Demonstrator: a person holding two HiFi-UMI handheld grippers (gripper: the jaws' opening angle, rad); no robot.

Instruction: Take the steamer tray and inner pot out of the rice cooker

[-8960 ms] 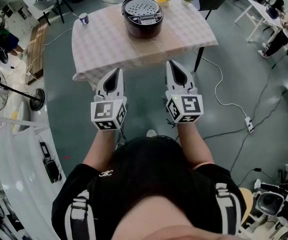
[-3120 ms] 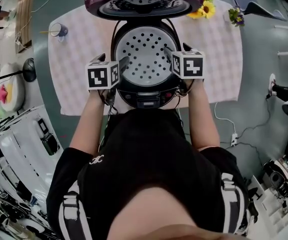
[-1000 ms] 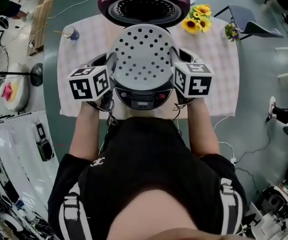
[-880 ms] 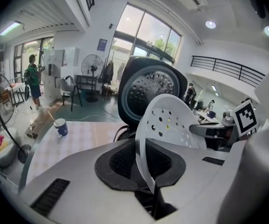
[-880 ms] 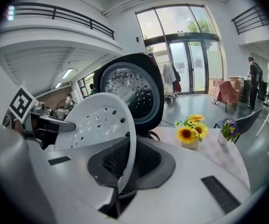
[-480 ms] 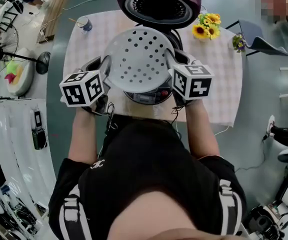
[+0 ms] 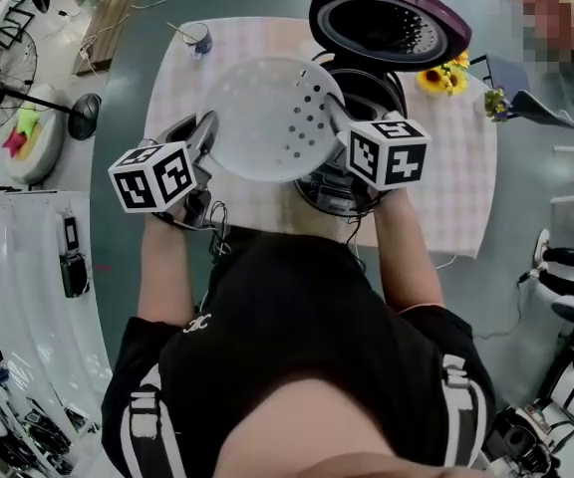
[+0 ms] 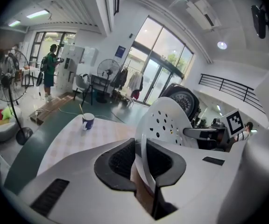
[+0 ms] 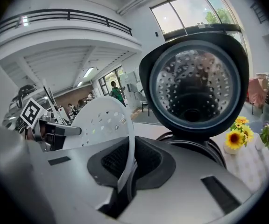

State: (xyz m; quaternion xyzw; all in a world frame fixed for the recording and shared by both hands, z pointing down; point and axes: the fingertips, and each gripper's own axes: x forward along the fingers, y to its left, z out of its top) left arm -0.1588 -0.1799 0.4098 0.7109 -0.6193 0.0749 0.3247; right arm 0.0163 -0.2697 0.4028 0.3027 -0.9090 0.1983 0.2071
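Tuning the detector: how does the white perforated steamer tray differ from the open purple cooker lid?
Colour: the white perforated steamer tray is pale throughout; the round purple rice cooker lid has a dark inner face. Support: the tray is pinched at opposite rims by the left claw and right claw; the lid stands open, unheld. Shared: both round, with holes.

Bright daylight, fisheye-warped edges, mild blur

Left gripper [image 7: 204, 130], right gripper [image 7: 334, 116] clamp steamer tray [image 7: 267, 118] beside open rice cooker [image 7: 375, 84].
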